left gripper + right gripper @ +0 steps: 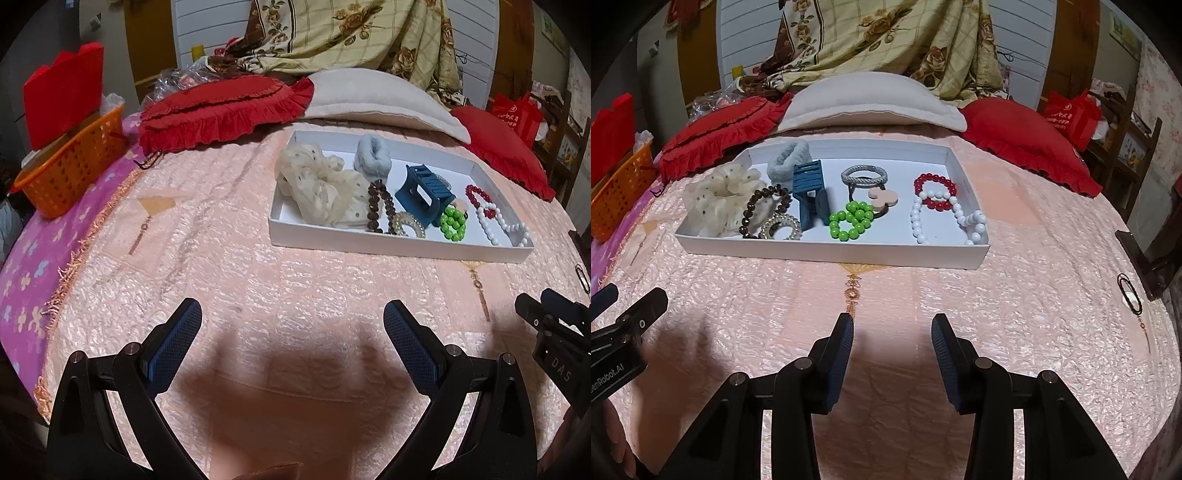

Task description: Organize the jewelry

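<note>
Both grippers hang above the pink quilted bedspread (229, 266) with nothing between their fingers. Left gripper (293, 321) has its jaws spread wide; right gripper (892, 334) has its jaws parted less far, the blue pads facing each other across bare quilt. Neither touches the cloth or any jewelry.

Beyond them, on the bedspread, lies a shallow white tray (827, 254) that holds the pieces. At its left end sits a cream dotted scrunchie (716, 203), with a pale grey fluffy hair tie (786, 158) behind it. Next comes a blue claw clip (809, 192), standing beside a brown bead bracelet (764, 210) and a clear coil hair tie (781, 225). A white bead bracelet (945, 221) lies at the right end, overlapping a red bead bracelet (934, 184). A green bead bracelet (849, 221) rests mid-tray, just in front of a grey braided ring (864, 175).
</note>
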A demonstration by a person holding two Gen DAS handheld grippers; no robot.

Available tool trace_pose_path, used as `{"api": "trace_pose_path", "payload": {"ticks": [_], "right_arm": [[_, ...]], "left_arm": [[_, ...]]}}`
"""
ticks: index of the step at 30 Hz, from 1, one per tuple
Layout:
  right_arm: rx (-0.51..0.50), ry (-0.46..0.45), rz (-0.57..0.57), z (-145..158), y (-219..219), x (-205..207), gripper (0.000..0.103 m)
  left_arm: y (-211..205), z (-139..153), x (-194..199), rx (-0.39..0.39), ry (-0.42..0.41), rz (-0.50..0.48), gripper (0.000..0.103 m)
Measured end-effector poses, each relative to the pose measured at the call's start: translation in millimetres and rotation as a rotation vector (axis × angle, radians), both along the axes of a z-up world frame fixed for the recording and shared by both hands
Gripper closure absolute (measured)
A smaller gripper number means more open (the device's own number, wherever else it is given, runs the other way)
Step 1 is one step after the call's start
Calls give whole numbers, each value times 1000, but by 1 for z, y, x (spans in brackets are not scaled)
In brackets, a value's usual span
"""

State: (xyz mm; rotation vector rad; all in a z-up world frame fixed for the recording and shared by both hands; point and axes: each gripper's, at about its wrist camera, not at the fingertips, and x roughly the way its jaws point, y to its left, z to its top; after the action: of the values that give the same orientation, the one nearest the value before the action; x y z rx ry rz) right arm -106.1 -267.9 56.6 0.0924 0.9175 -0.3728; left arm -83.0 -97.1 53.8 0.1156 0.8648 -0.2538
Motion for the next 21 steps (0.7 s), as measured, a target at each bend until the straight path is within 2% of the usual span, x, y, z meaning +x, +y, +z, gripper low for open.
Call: {"api": "trace_pose_path", "payload": {"ticks": [21], "right_arm": [[14, 16, -3, -10, -1, 2, 61]], "left_arm": [[-5, -6, 1, 2, 21, -13, 4]]}}
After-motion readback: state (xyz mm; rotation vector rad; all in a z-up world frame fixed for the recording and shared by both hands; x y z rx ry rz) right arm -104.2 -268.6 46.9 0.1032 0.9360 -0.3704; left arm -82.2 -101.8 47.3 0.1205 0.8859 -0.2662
